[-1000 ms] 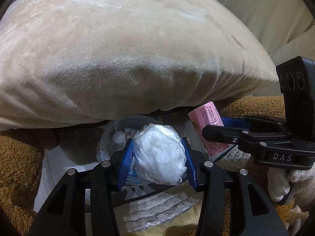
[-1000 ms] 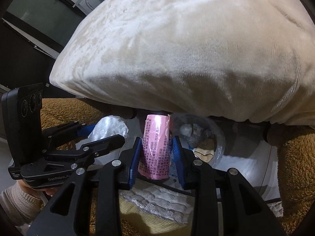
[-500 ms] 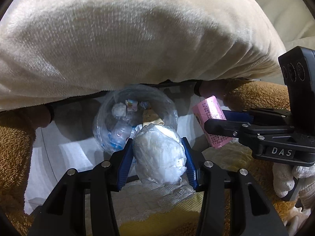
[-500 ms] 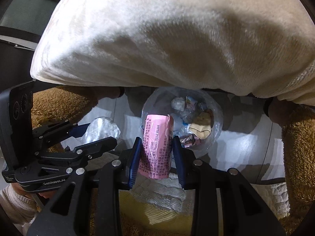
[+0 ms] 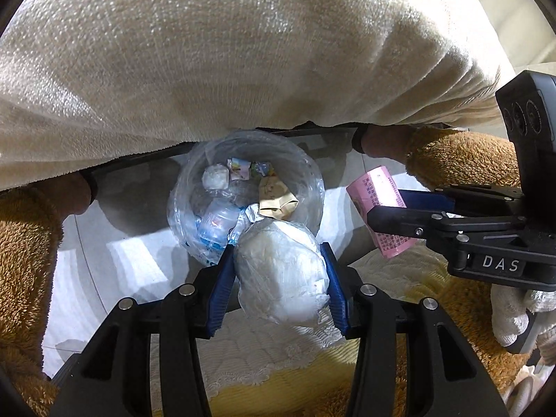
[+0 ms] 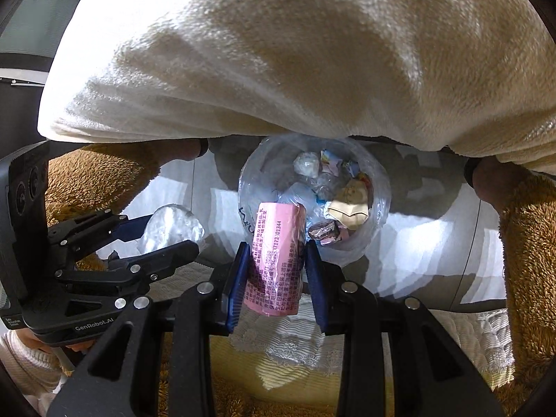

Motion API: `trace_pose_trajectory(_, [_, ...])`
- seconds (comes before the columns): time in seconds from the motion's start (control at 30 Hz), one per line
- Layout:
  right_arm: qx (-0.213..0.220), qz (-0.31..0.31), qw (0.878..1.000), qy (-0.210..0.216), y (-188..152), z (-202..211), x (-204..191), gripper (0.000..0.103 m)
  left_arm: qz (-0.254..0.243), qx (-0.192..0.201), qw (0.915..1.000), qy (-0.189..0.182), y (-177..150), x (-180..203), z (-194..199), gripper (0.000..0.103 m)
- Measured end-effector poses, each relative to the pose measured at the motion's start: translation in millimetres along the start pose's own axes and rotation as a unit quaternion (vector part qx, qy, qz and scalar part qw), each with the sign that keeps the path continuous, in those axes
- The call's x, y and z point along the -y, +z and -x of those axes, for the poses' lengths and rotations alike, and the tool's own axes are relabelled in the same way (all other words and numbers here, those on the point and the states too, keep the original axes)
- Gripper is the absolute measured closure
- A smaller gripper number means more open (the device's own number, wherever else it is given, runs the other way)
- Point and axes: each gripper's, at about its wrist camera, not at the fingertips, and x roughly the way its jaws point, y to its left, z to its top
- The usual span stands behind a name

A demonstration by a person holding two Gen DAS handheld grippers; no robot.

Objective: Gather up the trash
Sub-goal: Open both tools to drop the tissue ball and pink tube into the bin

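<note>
Pointing steeply down, the left gripper had its blue pads pressed against both sides of a crumpled white plastic wad, which bulged out between and beyond them. Just beyond and below the wad stood the bin, round and lined with a clear bag, on a pale glossy floor; in the left wrist view the wad overlapped the bin's near rim. Inside lay a small bottle, a tan scrap of paper, a white ball of wrap and some coloured wrappers. The right gripper was tipped down in the same way, its pads clamped on the sides of a pink printed packet that stood upright between them, its upper end overlapping the near rim of the bin in the right wrist view. The two grippers hung side by side, near each other but apart, each showing in the other's camera with its load at the tip. A white-gloved hand held the right gripper from beneath, and a pale knitted sleeve showed under the left one. A large cream plush cushion filled the upper part of both views, overhanging the far rim of the bin. Brown fleece lay at either side, and a pale quilted cloth lay under the fingers.
</note>
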Motion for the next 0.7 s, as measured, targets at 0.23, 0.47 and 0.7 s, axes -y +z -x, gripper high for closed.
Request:
trace_pose_trajectory(0.23, [0.003,-0.007,1.0,0.002,1,2,1,0.068,0.002,-0.007,1.0,0.002,-1,-1,-1,0.053])
trace_pose_trajectory(0.47, [0.007,-0.038,0.999,0.002,4,4,14,0.055,0.012,-0.015,0.9998,0.005,0,-3,-4,0.042])
trace_pose_trajectory(0.7, [0.011,-0.033,0.999,0.003,4,6,11,0.055,0.012,-0.016,0.9996,0.018,0,-4,-6,0.042])
